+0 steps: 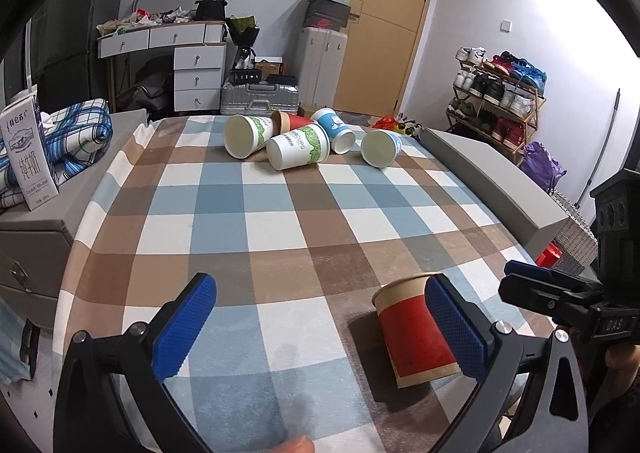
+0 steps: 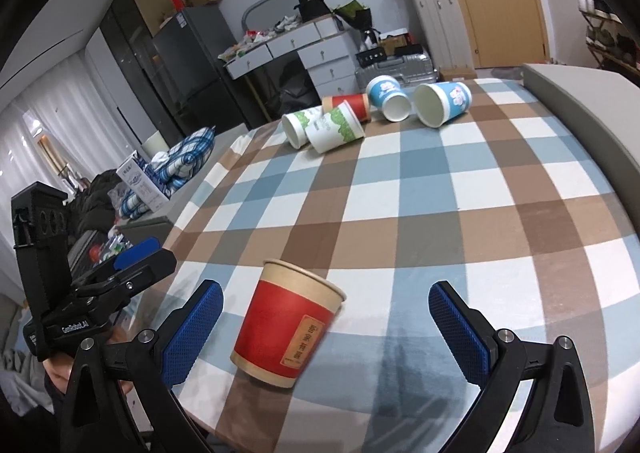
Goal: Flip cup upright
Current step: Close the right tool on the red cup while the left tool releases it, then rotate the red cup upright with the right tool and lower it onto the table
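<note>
The red cup (image 2: pixel 289 323) stands upright with its mouth up on the checked tablecloth (image 2: pixel 460 189), between the spread fingers of your right tongs (image 2: pixel 326 327), nearer the left finger and touching neither pad. Those tongs are released, wide apart. From your left tongs (image 1: pixel 322 327), the same cup sits just behind the right finger (image 1: pixel 456 329), outside the gap; these tongs are released too, with only bare cloth between the pads. Your two tools sit close side by side, the left one just beyond the right tongs' left finger, so they crowd each other near the cup. Straight ahead of both tongs the cloth lies open across the middle of the table. Well beyond, at the far edge, you have a cluster of tipped cups: two green-printed cups (image 1: pixel 298 149) touching, another red cup (image 1: pixel 294 121) behind them, and two blue cups (image 1: pixel 334 129) to their right. A grey raised rail (image 1: pixel 492 173) borders the table to the right of the tongs, and a milk carton (image 1: pixel 28 157) stands off the cloth to the left.
</note>
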`<action>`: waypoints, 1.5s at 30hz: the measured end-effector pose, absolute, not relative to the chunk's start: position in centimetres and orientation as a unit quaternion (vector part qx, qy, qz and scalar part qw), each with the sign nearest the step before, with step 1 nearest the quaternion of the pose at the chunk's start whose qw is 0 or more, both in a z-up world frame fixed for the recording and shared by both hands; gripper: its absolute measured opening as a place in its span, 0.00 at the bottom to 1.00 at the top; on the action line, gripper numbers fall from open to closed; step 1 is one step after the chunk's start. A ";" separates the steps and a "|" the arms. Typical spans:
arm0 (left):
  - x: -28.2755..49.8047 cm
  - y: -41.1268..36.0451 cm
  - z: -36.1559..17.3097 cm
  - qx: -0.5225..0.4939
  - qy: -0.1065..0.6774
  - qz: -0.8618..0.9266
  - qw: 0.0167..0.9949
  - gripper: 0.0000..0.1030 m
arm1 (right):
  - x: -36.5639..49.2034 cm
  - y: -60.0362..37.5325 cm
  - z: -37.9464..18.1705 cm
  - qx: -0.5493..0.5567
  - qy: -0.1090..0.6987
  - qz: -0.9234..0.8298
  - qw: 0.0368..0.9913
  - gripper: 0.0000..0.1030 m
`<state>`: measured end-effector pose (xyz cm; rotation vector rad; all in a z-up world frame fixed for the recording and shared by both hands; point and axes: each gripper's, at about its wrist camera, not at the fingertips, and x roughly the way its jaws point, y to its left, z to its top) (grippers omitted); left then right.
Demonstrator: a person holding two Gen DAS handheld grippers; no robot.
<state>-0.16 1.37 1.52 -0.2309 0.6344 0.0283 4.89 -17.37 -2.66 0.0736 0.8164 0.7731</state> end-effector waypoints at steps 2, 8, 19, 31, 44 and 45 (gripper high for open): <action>-0.1 1.6 1.4 -0.112 0.312 0.015 0.943 0.99 | 5.1 -16.8 -2.9 0.028 0.392 0.365 0.844 1.00; 0.1 1.9 1.1 -0.115 0.319 0.015 0.941 0.99 | 6.3 -16.1 -3.6 0.035 0.413 0.360 0.836 1.00; 0.2 2.2 0.8 -0.112 0.324 0.018 0.939 0.99 | 7.3 -14.9 -5.7 0.071 0.467 0.378 0.797 1.00; 0.2 2.4 0.9 -0.111 0.325 0.017 0.939 0.99 | 8.4 -13.6 -8.0 0.126 0.525 0.401 0.740 0.74; 0.2 2.6 0.8 -0.110 0.326 0.017 0.939 0.99 | 7.1 -14.1 -3.8 0.062 0.384 0.391 0.834 0.61; 0.2 2.5 0.7 -0.109 0.326 0.016 0.939 0.99 | 7.1 -13.7 -3.9 0.050 0.379 0.389 0.838 0.60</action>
